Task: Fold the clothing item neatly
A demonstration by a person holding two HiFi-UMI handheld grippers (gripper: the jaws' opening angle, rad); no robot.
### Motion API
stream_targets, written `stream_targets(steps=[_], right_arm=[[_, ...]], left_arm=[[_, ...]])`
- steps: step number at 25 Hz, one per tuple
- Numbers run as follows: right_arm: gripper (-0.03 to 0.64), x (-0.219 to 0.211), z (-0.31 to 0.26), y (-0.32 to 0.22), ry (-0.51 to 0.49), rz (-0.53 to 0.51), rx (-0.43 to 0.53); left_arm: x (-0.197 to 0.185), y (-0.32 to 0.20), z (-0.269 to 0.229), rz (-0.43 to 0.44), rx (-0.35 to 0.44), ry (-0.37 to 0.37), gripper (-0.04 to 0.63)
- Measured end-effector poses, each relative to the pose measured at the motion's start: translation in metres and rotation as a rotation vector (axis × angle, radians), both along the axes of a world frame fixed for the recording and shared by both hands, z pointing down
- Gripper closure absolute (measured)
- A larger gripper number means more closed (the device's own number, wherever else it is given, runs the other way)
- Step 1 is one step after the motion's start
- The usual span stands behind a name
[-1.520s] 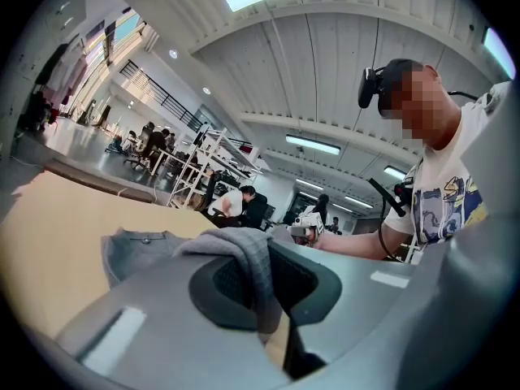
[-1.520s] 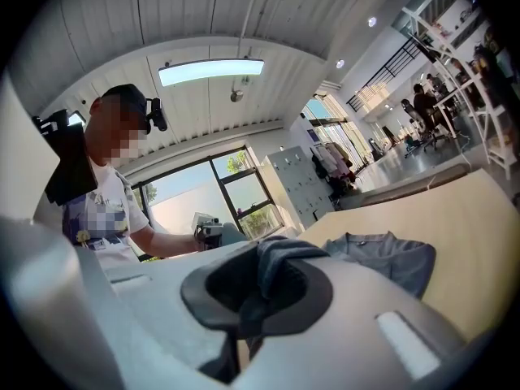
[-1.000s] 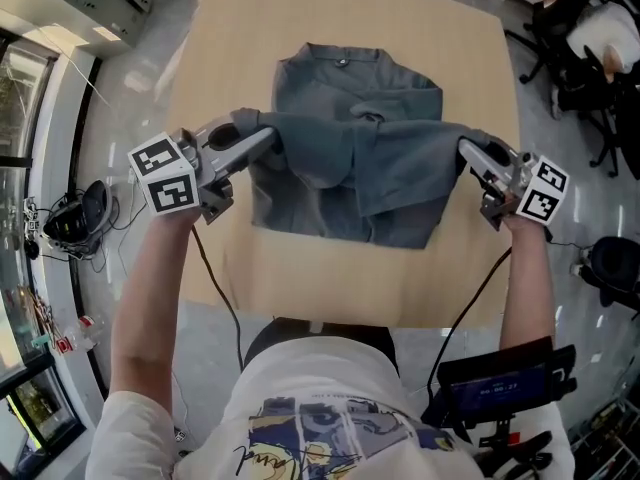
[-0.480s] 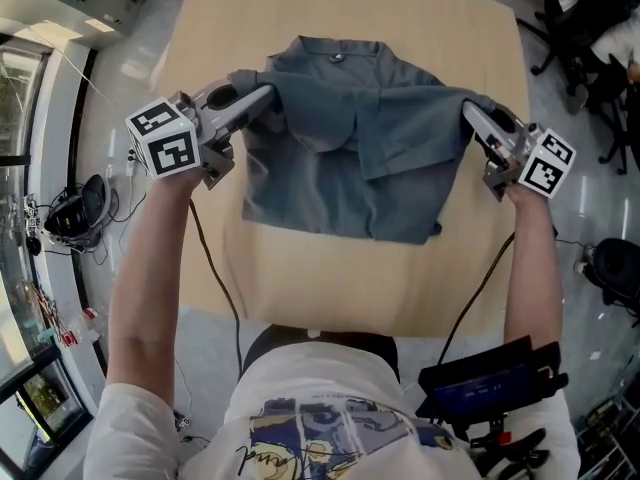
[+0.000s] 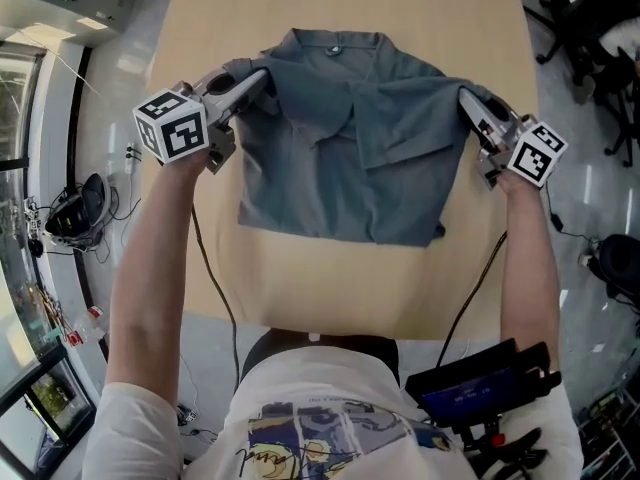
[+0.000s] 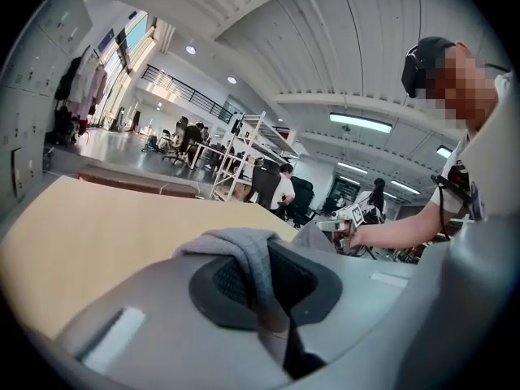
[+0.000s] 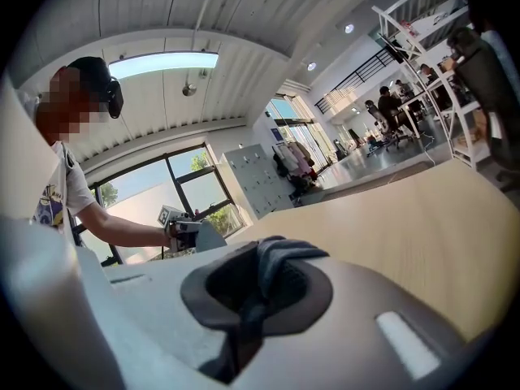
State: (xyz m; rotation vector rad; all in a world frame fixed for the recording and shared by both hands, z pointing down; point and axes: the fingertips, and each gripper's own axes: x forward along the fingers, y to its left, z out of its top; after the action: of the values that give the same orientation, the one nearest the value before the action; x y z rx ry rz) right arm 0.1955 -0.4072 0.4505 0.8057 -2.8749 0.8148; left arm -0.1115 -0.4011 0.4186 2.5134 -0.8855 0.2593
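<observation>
A grey short-sleeved shirt (image 5: 345, 158) lies on the light wooden table (image 5: 330, 278), its collar at the far side and its lower part doubled over the upper part. My left gripper (image 5: 262, 75) is shut on a pinch of the grey cloth (image 6: 248, 254) at the shirt's far left edge. My right gripper (image 5: 466, 98) is shut on the cloth (image 7: 272, 258) at the far right edge. The folded layer stretches between the two grippers, slightly wrinkled in the middle. Each gripper shows small in the other's view, the right gripper (image 6: 345, 226) and the left gripper (image 7: 183, 230).
The table's near edge (image 5: 330, 320) lies close to the person's body. Cables (image 5: 215, 278) hang from both grippers over that edge. Office chairs (image 5: 590, 28) stand on the floor at the right, and a black device (image 5: 480, 393) hangs at the person's right hip.
Both grippers have carried the folded edge of the shirt away from the person toward the collar and lower to the table. The doubled layer now covers more of the upper part.
</observation>
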Motion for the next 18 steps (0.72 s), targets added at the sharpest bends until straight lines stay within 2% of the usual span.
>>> stream_targets(steps=[6, 13, 18], right_arm=[[0.604, 0.009, 0.039, -0.012, 0.085, 0.074, -0.065], [0.599, 0.009, 0.069, -0.008, 0.185, 0.073, -0.139], [0.515, 0.013, 0.084, -0.004, 0.186, 0.073, -0.182]], left_arm=[[-0.004, -0.018, 0.043, -0.038, -0.079, -0.065, 0.574], [-0.014, -0.02, 0.083, -0.067, -0.184, -0.173, 0.568], [-0.017, -0.016, 0.101, -0.06, -0.225, -0.219, 0.531]])
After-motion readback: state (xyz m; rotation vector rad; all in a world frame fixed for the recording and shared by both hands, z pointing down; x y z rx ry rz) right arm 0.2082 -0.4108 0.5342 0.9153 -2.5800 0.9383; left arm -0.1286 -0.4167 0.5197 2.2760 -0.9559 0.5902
